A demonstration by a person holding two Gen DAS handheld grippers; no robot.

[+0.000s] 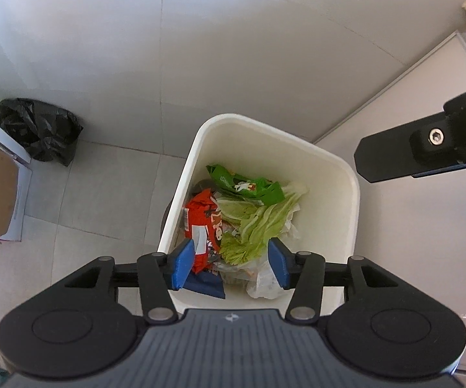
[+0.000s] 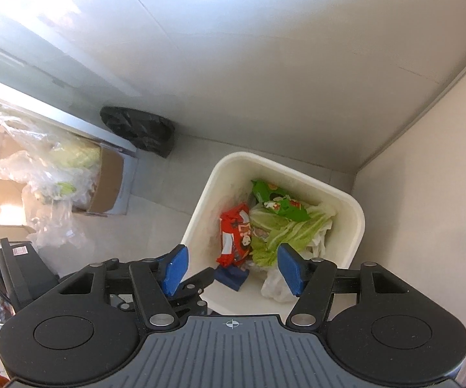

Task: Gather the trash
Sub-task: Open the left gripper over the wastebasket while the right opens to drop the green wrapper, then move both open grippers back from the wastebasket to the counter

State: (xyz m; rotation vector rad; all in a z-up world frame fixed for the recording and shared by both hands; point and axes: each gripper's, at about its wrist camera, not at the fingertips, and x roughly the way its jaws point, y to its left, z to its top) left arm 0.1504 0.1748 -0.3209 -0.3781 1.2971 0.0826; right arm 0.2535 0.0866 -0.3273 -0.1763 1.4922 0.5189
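1. White bin (image 1: 339,174) on the tiled floor (image 1: 103,194), close against a beige cabinet front (image 1: 410,226); rim open, no lid in sight.
2. Inside the bin: green snack wrapper (image 1: 246,186) on top toward the far wall, red wrapper (image 1: 200,223) at the left, pale cabbage leaves (image 1: 262,223) in the middle, dark blue packet (image 1: 205,283) and clear plastic bag (image 1: 265,283) at the near end.
3. Left gripper (image 1: 229,263) above the near rim, pointing down, blue pads parted, nothing between them.
4. Right gripper (image 2: 231,268) likewise over the bin, pads apart, gripping nothing.
5. Black bag (image 1: 39,129) on the floor by the wall, well apart from the bin.
6. Cardboard box (image 2: 107,177) with plastic film, farther left.
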